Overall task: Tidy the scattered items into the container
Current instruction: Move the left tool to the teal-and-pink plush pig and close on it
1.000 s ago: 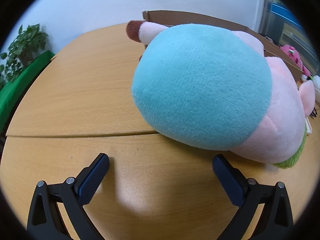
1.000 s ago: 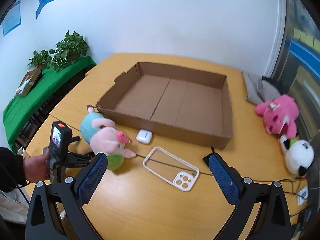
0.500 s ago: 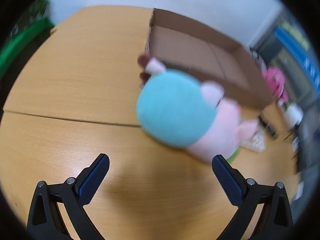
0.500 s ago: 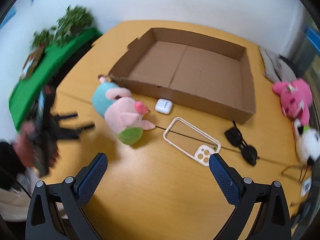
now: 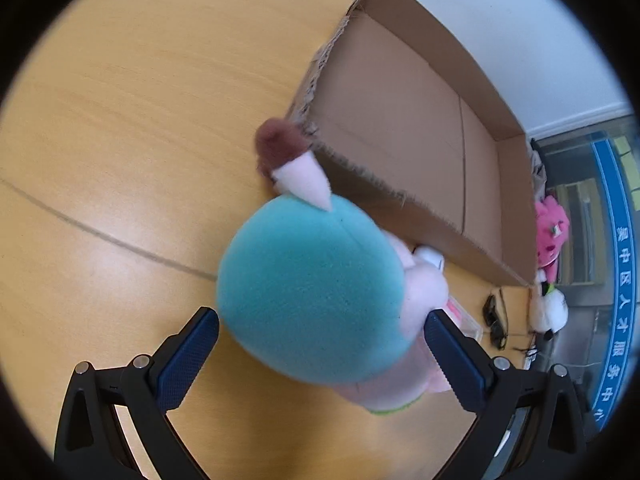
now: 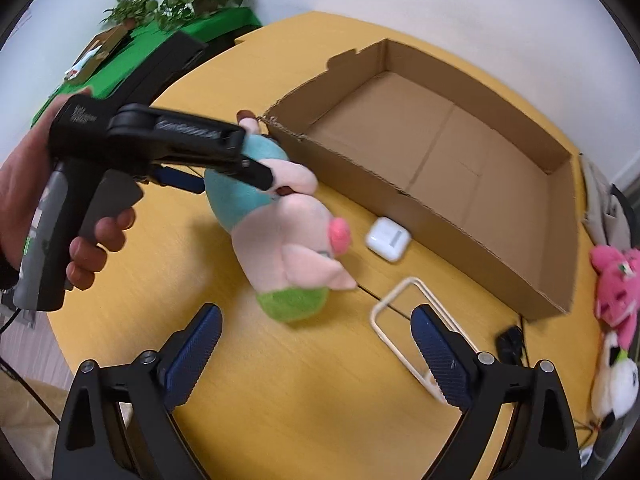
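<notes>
A plush pig (image 5: 312,300) with a teal body, pink head and green base lies on the wooden table beside the empty cardboard box (image 5: 400,120). My left gripper (image 5: 320,354) is open, its fingers on either side of the teal body; from the right wrist view it (image 6: 236,168) reaches over the pig (image 6: 288,236). My right gripper (image 6: 316,344) is open and empty, above the table near the pig's green base. The box (image 6: 440,140) stands behind. White earbud case (image 6: 387,238) and white phone case frame (image 6: 400,320) lie in front of the box.
Black sunglasses (image 6: 510,342) lie by the box's near right corner. A pink plush (image 6: 614,284) and a white plush (image 6: 612,384) sit at the right table edge. A green-covered bench with plants (image 6: 180,4) stands at the back left.
The left gripper has moved forward and over the pig, so its fingers now flank the teal body. The right gripper has come lower and closer to the pig and phone case.
</notes>
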The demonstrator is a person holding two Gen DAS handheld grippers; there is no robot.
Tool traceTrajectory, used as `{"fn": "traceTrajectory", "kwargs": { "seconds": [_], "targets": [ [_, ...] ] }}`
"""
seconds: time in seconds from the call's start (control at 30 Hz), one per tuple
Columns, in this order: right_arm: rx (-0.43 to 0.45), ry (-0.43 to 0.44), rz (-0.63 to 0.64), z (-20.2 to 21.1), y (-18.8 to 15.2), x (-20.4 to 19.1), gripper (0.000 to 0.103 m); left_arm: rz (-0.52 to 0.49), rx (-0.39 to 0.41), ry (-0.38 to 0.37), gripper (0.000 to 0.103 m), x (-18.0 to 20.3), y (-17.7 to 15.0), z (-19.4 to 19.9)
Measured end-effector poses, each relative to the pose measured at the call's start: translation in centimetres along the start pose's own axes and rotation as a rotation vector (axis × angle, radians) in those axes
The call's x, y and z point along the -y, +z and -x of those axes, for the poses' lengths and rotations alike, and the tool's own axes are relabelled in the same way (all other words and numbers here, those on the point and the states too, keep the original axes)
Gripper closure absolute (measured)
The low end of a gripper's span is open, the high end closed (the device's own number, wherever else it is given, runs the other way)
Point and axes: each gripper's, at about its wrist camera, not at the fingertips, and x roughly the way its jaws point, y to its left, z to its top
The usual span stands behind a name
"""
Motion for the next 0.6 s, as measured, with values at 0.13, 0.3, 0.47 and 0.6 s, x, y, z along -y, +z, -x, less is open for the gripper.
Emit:
{"fn": "traceTrajectory", "kwargs": {
  "seconds": [0.13,0.3,0.47,0.6],
  "targets": [
    [-0.036,0.047,-0.009,-3.6,1.3,0.1,0.006,-0.018,-0.029,0.010,0.001,0.5,1.3,-0.9],
    [-0.094,0.092,0.007,-8.3,2.4,0.1,0.019,-0.004,-0.071,-0.011,0.001,0.3,2.4,-1.8],
    [-0.122,0.160,-0.048,-10.5,2.4,0.8,0.021,-0.040,-0.100,0.000,0.006,1.1,2.9,-2.2],
    [-0.152,0.187,-0.068,-11.0,1.9,0.9,0.030,-0.091,-0.095,0.019,0.018,2.5,2.6,-1.8]
  ]
}}
